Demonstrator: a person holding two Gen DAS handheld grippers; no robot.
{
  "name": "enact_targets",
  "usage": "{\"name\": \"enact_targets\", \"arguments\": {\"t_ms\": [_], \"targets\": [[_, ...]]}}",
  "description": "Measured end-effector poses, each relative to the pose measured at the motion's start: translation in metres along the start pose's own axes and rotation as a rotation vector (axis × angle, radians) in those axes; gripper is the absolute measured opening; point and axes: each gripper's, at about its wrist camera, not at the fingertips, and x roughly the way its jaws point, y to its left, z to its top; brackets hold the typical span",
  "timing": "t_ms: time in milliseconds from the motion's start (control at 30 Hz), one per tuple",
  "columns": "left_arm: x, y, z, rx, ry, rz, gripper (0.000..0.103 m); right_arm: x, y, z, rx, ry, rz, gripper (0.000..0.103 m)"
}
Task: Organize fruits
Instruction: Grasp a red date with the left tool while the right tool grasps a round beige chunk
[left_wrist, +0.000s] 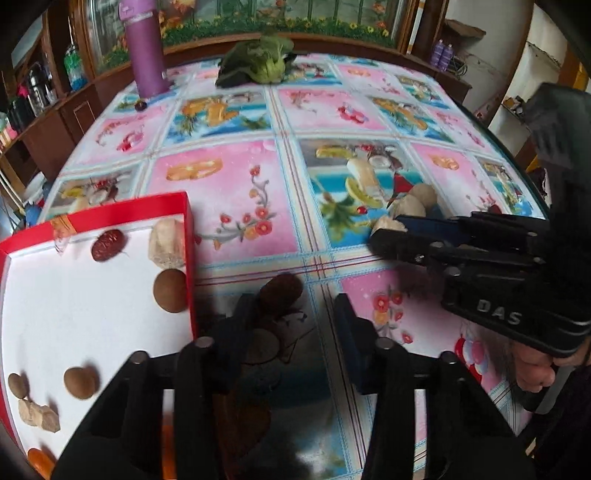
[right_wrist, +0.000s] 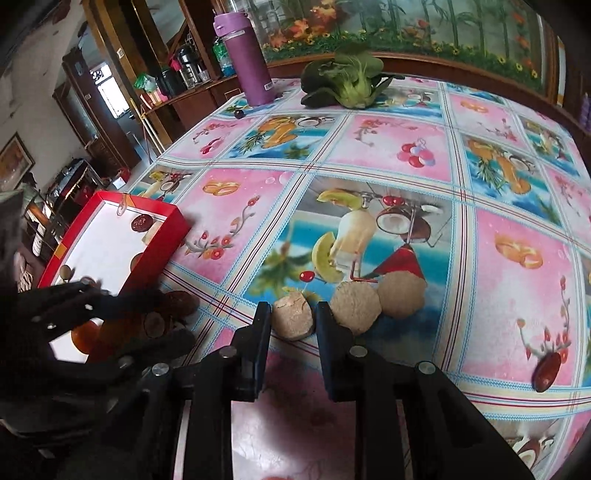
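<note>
Right tool (right_wrist: 291, 321) straddling a pale dried fruit piece (right_wrist: 293, 319), lettering "DAS", left tool (left_wrist: 295, 325) spread, possibly touching a brown fruit (left_wrist: 279, 293).

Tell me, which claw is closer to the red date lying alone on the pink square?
The right claw. It sits around a beige chunk, with the lone red date off to its right on the table. The left claw is farther away, near the red box.

Counts, both views together:
- Red box (left_wrist: 92, 214): 1.
- Pale tan lumps on the cloth (right_wrist: 354, 308): 3.
- Pale lumps inside the box (left_wrist: 166, 242): 2.
- Red dates: 1 in the box (left_wrist: 107, 245), 1 on the cloth (right_wrist: 548, 371).
- Purple bottle (right_wrist: 249, 59): 1.
- Leafy greens (right_wrist: 351, 79): 1 bunch.
</note>
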Motion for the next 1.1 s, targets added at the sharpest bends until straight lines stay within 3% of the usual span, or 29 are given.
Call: {"name": "enact_targets", "arguments": {"t_ms": [133,400,867,1100], "targets": [[-0.001,-0.001,0.002,0.002,-0.005,-0.002,0.033,-0.001,0.0,0.0,0.006,0.006,0.004,0.023],[-0.002,-0.004,0.006,-0.003,-0.011,0.033,0.033,-0.001,0.0,-0.001,0.002,0.007,0.004,0.023],[0.007,-0.004,0.014,-0.054,-0.03,0.024,0.035,-0.001,0.001,0.0,-0.003,0.004,-0.002,0.023],[0.006,-0.005,0.014,-0.068,-0.049,0.027,0.029,-0.001,0.003,-0.002,-0.003,-0.007,-0.003,0.023]]}}
